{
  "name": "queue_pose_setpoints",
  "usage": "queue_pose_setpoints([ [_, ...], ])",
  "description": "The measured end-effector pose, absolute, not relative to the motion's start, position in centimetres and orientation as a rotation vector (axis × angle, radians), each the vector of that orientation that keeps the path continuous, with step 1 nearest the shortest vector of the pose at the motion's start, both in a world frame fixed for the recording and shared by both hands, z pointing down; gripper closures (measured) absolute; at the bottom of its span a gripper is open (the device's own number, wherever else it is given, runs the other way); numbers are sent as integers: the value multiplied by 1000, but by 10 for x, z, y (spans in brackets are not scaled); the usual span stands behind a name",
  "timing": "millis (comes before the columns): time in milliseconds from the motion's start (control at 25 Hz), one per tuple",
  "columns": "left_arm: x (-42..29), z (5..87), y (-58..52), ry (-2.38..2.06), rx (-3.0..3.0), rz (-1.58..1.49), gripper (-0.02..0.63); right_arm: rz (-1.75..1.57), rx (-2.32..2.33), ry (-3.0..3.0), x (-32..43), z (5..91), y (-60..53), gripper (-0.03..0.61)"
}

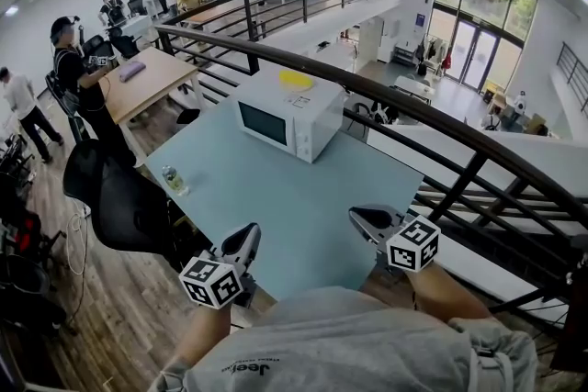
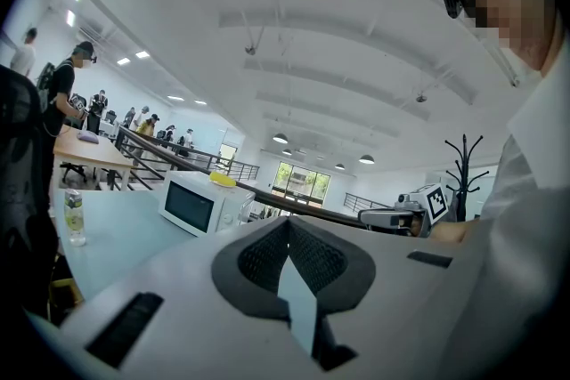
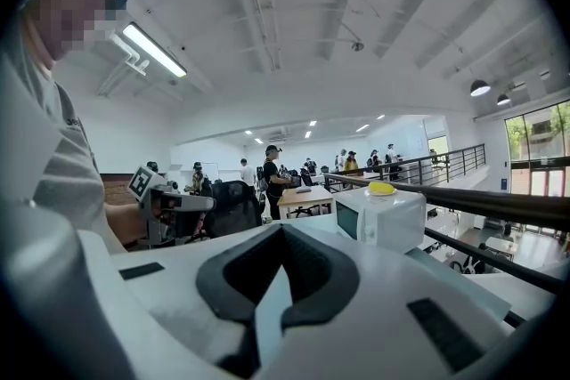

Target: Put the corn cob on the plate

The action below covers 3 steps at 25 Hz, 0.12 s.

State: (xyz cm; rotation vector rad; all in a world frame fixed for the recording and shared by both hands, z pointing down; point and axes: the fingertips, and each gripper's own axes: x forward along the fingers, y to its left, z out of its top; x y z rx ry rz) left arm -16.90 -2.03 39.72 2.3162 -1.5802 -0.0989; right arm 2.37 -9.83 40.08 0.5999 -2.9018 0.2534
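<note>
Nearest the head camera is the person's grey shirt (image 1: 349, 344), with a bare forearm reaching out from it on each side. Each forearm ends in a hand-held tool with a marker cube. Both are held above the near edge of the pale blue-green bench (image 1: 303, 207), well apart from each other and roughly level.

The left tool (image 1: 248, 234) has its dark pads pressed together at the tips, and nothing is between them. The right tool (image 1: 361, 217) is closed in the same way, pads meeting and empty.

A clear plastic bottle (image 1: 173, 180) stands upright near the left edge of the bench. A black office chair (image 1: 115, 197) is just beside that edge.

A white microwave oven (image 1: 287, 117) stands at the far end of the bench with its door shut. A flat yellow thing (image 1: 296, 79) lies on its top. It is too small to tell whether it is the corn cob, the plate, or both. No other cob or plate shows in any view.

A dark metal railing (image 1: 395, 106) runs behind the microwave oven. Beyond it to the left is a wooden desk (image 1: 147, 78) with several people standing around it.
</note>
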Motion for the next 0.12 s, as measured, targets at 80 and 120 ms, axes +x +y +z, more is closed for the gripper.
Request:
queue_pose_setpoints([
  [80, -167, 396, -20, -1580, 2317, -100, 606, 250, 596, -2904, 25, 400, -98, 563],
  [120, -167, 396, -20, -1580, 2317, -101, 606, 248, 595, -2905, 26, 400, -97, 563],
])
